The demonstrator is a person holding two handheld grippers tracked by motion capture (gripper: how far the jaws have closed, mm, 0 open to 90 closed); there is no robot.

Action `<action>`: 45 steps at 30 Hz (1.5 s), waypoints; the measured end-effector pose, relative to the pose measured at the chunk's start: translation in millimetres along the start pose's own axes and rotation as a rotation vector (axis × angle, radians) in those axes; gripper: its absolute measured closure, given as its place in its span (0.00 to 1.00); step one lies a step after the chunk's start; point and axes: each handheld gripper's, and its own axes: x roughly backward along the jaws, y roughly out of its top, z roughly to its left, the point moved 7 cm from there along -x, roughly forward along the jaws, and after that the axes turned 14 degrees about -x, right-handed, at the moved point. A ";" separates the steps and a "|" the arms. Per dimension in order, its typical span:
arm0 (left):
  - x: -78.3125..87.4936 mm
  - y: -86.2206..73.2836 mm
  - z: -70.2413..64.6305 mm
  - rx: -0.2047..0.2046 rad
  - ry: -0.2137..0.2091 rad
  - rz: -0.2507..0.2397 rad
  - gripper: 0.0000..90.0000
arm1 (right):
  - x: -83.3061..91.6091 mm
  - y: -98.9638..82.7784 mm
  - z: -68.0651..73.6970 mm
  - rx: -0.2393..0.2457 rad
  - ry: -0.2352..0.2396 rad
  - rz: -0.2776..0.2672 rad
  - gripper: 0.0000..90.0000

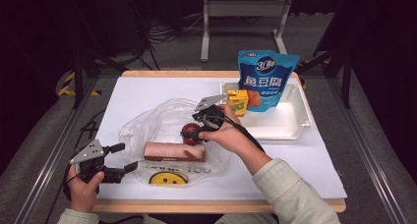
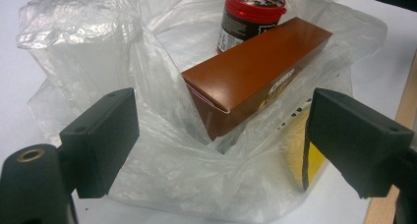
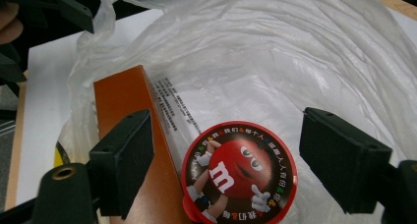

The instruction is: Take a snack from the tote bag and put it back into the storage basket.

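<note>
A clear plastic bag [image 1: 157,121] lies open on the white table. Inside it lie a long brown box [image 1: 174,152] [image 2: 255,76] [image 3: 133,135] and a red-lidded candy tub [image 1: 190,132] [image 2: 250,15] [image 3: 239,173] standing upright beside the box. My right gripper [image 1: 200,130] [image 3: 231,155] hovers open just above the tub, jaws either side of its lid and apart from it. My left gripper [image 1: 127,157] [image 2: 221,140] is open at the table's front left, facing the bag's mouth and the box's end, holding nothing.
A white tray [image 1: 290,126] sits at the back right with a blue snack pouch [image 1: 265,79] and a small yellow carton [image 1: 238,101] standing in it. A yellow smiley print [image 1: 168,178] shows on the bag near the wooden front edge [image 1: 221,206].
</note>
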 end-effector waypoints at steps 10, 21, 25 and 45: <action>0.1 -0.1 0.2 -0.004 0.000 0.001 0.15 | -12.4 -7.4 -6.2 0.000 -0.049 0.045 0.22; 0.4 -0.5 0.3 -0.001 -0.001 0.002 0.15 | -24.2 -15.7 -10.6 -0.001 -0.095 0.098 0.22; 0.6 -0.5 0.4 0.001 0.000 0.001 0.15 | -27.2 -17.2 -10.0 0.016 -0.111 0.105 0.23; 1.0 -1.0 0.9 -0.001 0.002 0.005 0.15 | -37.7 -23.2 -13.6 -0.011 -0.135 0.116 0.24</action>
